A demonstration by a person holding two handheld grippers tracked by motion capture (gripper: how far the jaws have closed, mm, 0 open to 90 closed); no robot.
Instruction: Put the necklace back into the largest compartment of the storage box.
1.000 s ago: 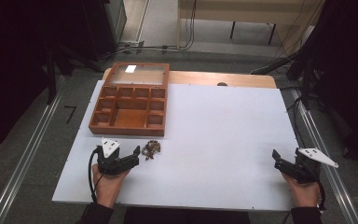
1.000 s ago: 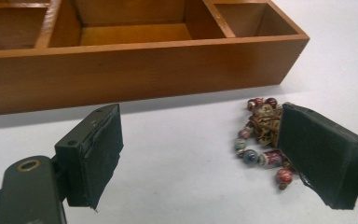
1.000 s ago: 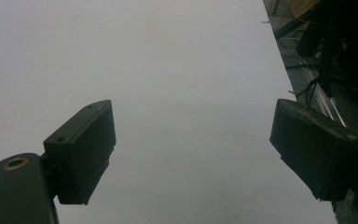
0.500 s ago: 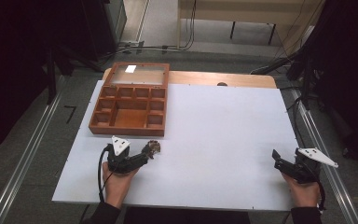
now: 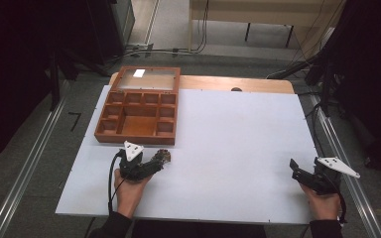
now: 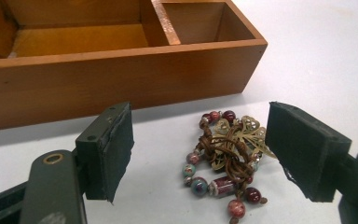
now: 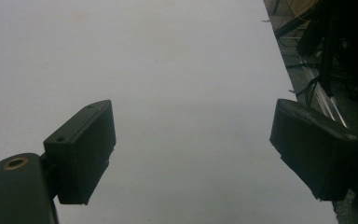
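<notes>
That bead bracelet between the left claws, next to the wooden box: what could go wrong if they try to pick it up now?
The left gripper has just been closing its jaws, with the bracelet lying loose between them, not yet touching either pad. It is a tangled heap of beads and cord, so the pads might pinch only one strand and the rest would dangle or slip. It also lies close to the wooden box, so the gripper could bump the wall.
</notes>
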